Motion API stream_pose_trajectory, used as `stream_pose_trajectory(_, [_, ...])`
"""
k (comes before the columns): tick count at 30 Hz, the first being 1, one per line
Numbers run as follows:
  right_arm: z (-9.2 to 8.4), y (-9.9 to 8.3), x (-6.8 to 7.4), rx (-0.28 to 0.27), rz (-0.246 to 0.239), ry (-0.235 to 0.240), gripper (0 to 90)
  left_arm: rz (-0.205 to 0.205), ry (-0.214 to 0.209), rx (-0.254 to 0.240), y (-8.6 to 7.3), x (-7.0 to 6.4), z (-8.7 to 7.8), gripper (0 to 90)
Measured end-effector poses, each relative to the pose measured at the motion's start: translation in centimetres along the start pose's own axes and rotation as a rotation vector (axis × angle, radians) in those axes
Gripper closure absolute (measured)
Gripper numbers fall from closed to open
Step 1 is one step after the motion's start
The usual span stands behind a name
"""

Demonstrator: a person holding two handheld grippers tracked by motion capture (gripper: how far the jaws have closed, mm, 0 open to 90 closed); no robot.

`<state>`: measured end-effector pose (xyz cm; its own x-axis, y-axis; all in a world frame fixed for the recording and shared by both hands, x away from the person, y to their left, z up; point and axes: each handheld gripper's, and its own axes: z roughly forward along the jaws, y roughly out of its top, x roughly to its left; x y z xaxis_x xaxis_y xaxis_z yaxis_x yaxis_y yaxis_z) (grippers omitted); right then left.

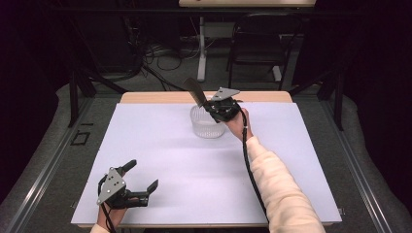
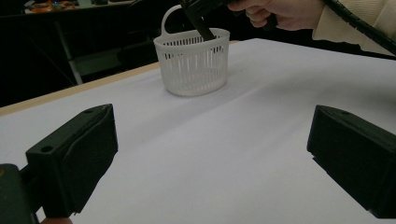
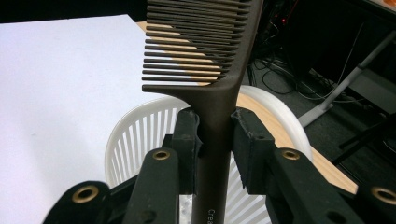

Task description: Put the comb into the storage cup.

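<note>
Right gripper [image 3: 215, 140]: jaws nearly closed, pads clamped on the smooth handle of a dark brown plastic comb [image 3: 210, 60], teeth fine and parallel, held above a white slatted plastic basket [image 1: 207, 122] with a loop handle, standing at the far side of the white table [image 1: 160, 145]. Left gripper [image 1: 145, 175]: jaws spread wide, empty, near the table's front edge.

Basket [image 1: 208, 122] on table [image 1: 160, 145] at far middle, comb [image 1: 196, 92] above it, left hand-held gripper [image 1: 145, 178] near front-left edge.
</note>
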<state>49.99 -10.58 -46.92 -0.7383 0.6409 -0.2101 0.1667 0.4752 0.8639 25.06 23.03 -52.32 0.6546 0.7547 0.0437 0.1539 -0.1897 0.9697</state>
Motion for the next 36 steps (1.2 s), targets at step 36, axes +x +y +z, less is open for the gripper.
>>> stream_pose_trajectory(36, [0.55,-0.44,0.06,0.046,0.0,0.015,72.1,0.006,0.0,-0.001,0.02,0.0,-0.08,2.0])
